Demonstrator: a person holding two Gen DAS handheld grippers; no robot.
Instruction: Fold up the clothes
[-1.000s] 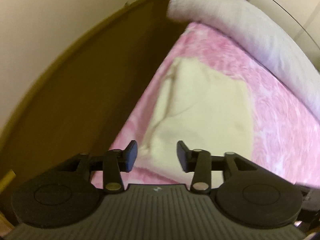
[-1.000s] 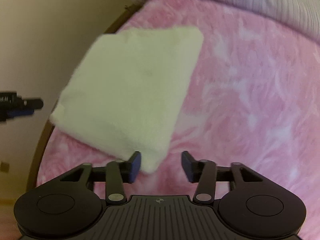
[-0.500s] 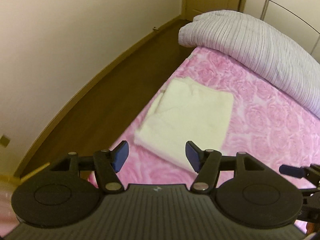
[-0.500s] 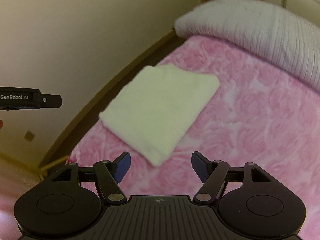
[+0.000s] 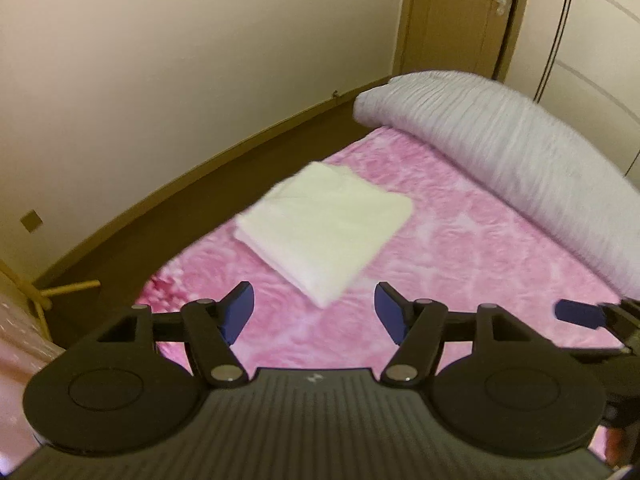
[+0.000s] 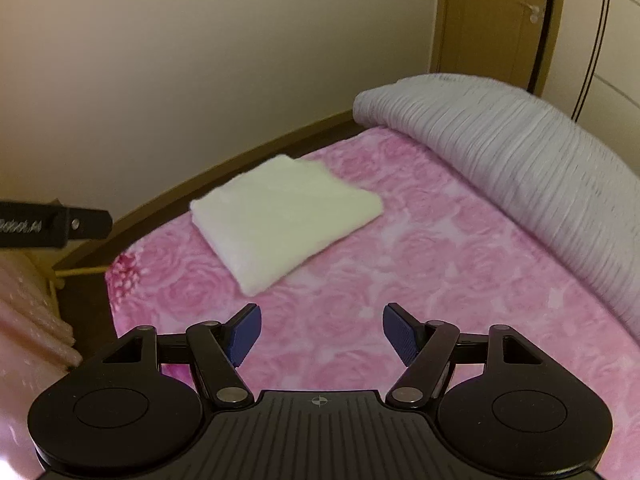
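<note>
A cream garment (image 5: pixel 326 228), folded into a flat rectangle, lies on the pink rose-patterned bed cover (image 5: pixel 460 264) near its left edge. It also shows in the right wrist view (image 6: pixel 282 218). My left gripper (image 5: pixel 314 316) is open and empty, held above the bed short of the garment. My right gripper (image 6: pixel 322 334) is open and empty, also back from the garment. The right gripper's tip (image 5: pixel 580 314) shows at the right edge of the left view. The left gripper's side (image 6: pixel 52 224) shows at the left edge of the right view.
A grey striped rolled duvet (image 5: pixel 512 164) lies along the far right of the bed. A brown floor strip (image 5: pixel 168 224) and cream wall run along the left. A door (image 6: pixel 496 20) stands at the back. A pink-covered surface (image 6: pixel 28 320) sits at near left.
Both grippers have pulled back and risen away from the folded garment, and their jaws have opened wider. The garment has stayed in place on the bed.
</note>
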